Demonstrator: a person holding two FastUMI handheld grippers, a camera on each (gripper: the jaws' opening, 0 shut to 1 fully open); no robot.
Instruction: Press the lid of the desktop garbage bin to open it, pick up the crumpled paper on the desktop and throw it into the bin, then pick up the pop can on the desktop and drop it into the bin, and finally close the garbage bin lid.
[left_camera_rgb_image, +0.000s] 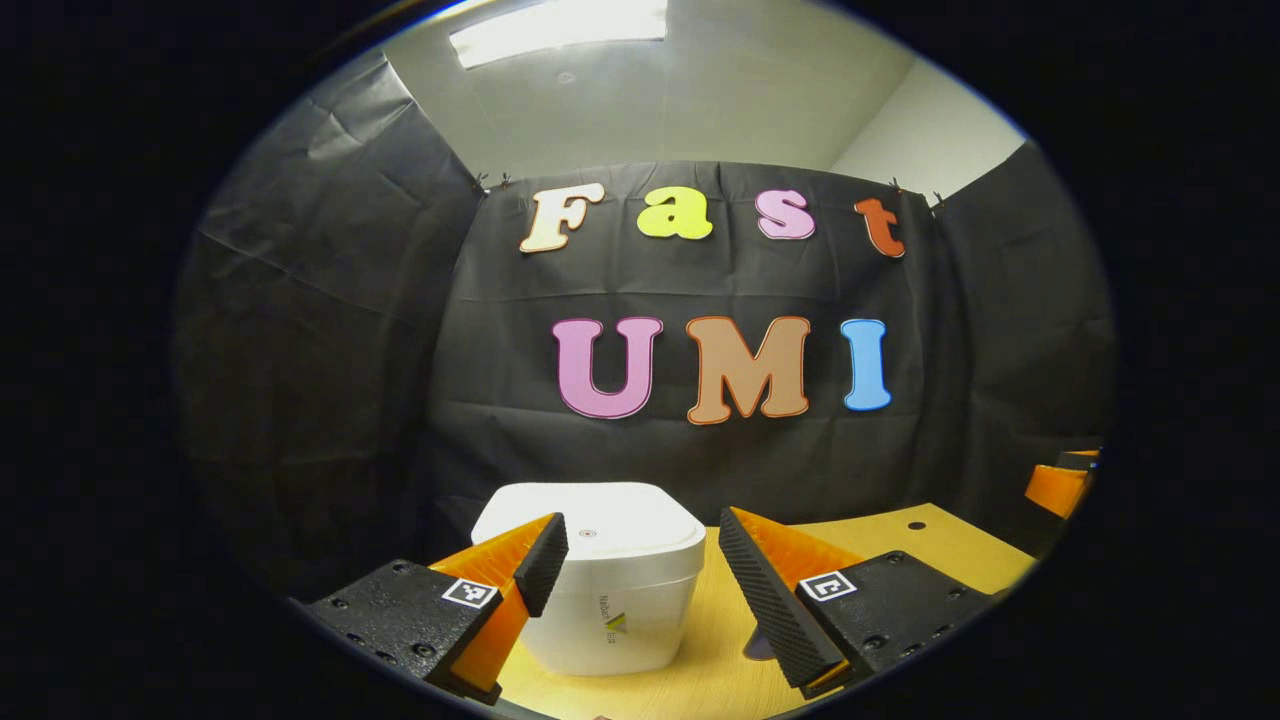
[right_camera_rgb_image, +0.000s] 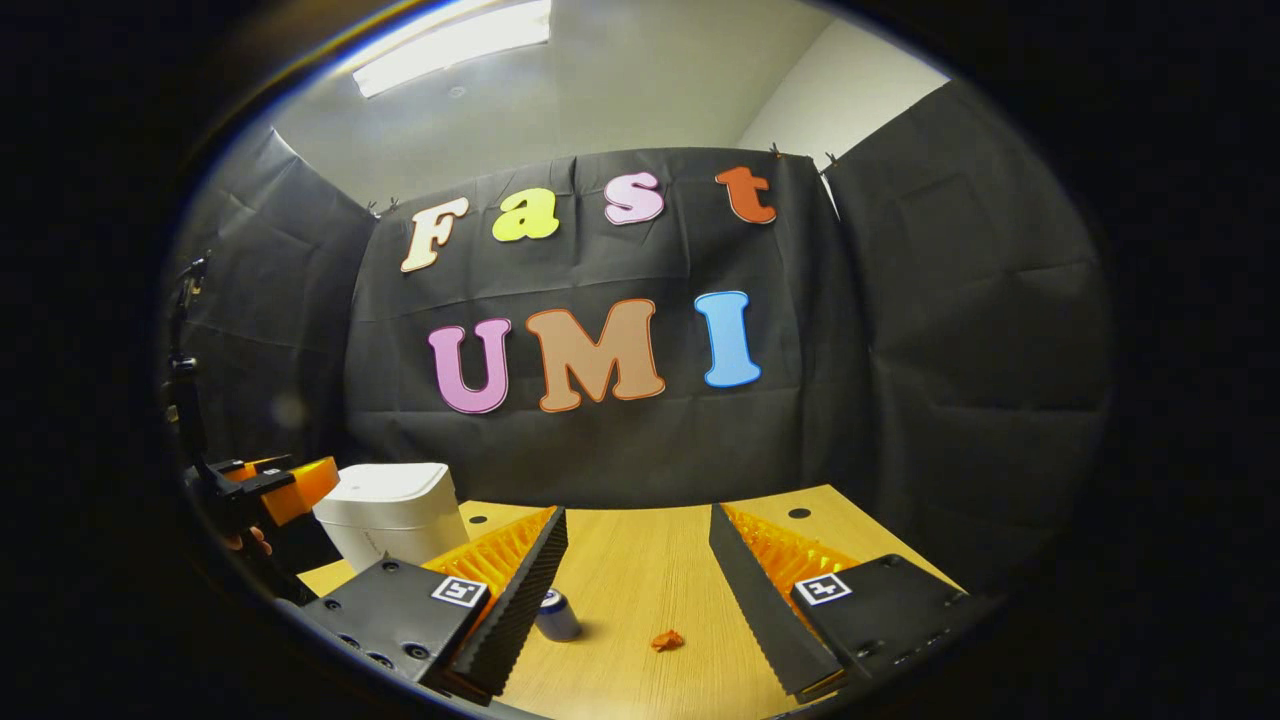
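Both claws sit nearest the lens with jaws spread wide and nothing held: the left claw (left_camera_rgb_image: 640, 575) just short of the bin, the right claw (right_camera_rgb_image: 635, 580) hovering over open worktop (right_camera_rgb_image: 640, 560).

Largest of the task's things is the white garbage bin (left_camera_rgb_image: 610, 590), standing on the worktop with its lid (left_camera_rgb_image: 600, 520) down flat; in the right gripper view it stands at the far left. The pop can (right_camera_rgb_image: 557, 614) stands upright beside the right claw's left finger. Smallest is the crumpled paper (right_camera_rgb_image: 667, 640), a little orange wad lying near the can but apart from it.

Opening the lid looks like the step in hand. To do it well, I judge the left claw should come down squarely on the lid's top, press straight down with one fingertip, and release cleanly so the bin does not slide.
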